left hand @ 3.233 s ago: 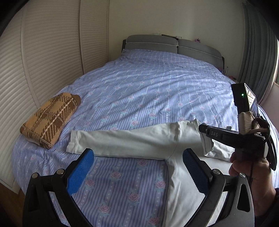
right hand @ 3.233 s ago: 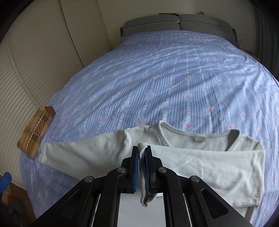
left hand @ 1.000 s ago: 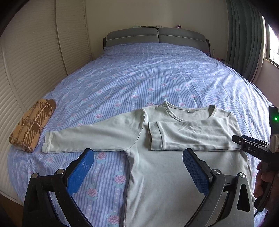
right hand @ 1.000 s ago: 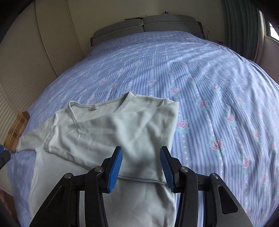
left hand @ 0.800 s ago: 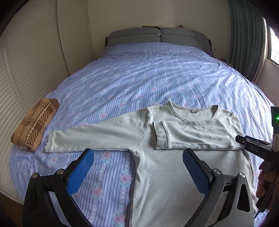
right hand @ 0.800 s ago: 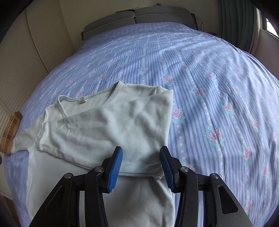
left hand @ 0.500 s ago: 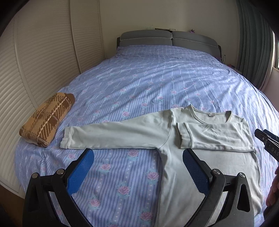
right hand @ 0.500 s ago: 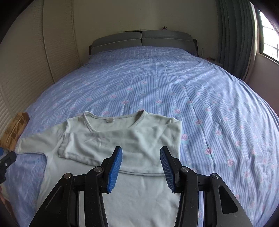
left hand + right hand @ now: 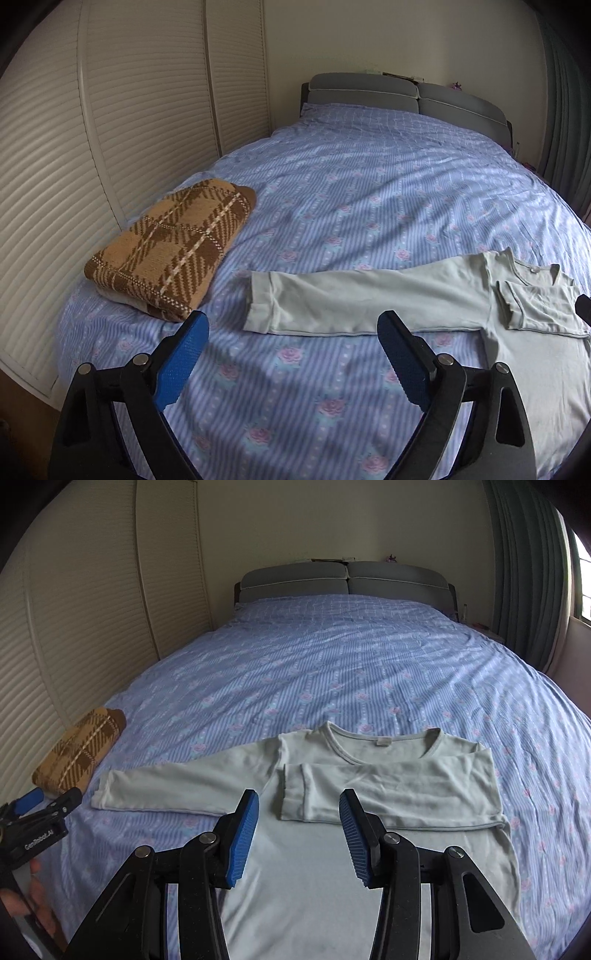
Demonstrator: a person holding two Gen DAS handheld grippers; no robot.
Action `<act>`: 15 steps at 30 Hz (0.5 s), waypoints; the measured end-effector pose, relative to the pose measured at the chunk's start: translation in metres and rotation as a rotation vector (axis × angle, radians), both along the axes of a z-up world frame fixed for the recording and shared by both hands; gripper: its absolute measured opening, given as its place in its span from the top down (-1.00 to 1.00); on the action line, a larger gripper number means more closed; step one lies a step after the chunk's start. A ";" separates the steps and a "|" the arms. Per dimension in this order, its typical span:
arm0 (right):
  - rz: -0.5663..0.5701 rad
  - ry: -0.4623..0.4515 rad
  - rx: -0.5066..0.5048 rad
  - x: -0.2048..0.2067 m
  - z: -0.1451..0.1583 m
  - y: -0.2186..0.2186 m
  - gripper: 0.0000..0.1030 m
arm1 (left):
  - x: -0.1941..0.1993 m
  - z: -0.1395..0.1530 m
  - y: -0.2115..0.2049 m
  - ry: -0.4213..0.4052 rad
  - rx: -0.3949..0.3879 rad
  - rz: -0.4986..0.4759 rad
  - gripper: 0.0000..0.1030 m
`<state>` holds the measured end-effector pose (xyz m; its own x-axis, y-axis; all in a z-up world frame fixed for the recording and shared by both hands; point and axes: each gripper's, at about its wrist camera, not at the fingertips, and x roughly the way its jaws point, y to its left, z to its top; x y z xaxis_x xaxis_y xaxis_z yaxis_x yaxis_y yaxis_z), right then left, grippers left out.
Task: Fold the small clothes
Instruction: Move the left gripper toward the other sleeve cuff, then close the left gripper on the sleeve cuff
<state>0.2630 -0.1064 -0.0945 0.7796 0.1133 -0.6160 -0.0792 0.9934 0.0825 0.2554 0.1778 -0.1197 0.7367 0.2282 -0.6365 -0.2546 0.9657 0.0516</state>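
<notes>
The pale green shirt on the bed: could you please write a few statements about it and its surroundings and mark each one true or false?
1. One sleeve of the pale green shirt is folded across its chest. True.
2. The other sleeve lies stretched out flat on the bedspread. True.
3. The right gripper is clamped on the shirt's collar. False: nothing is between its pads, and the collar lies well beyond them.
4. The plaid knit is spread out flat over the shirt. False: it lies folded near the bed's edge, apart from the shirt.
5. The left gripper holds the outstretched sleeve's cuff. False: its jaws are closing, with nothing between them.
</notes>
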 end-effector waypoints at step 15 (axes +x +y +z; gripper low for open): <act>0.075 0.042 -0.036 0.017 -0.027 0.096 0.10 | 0.070 -0.064 0.086 0.068 -0.144 -0.101 0.22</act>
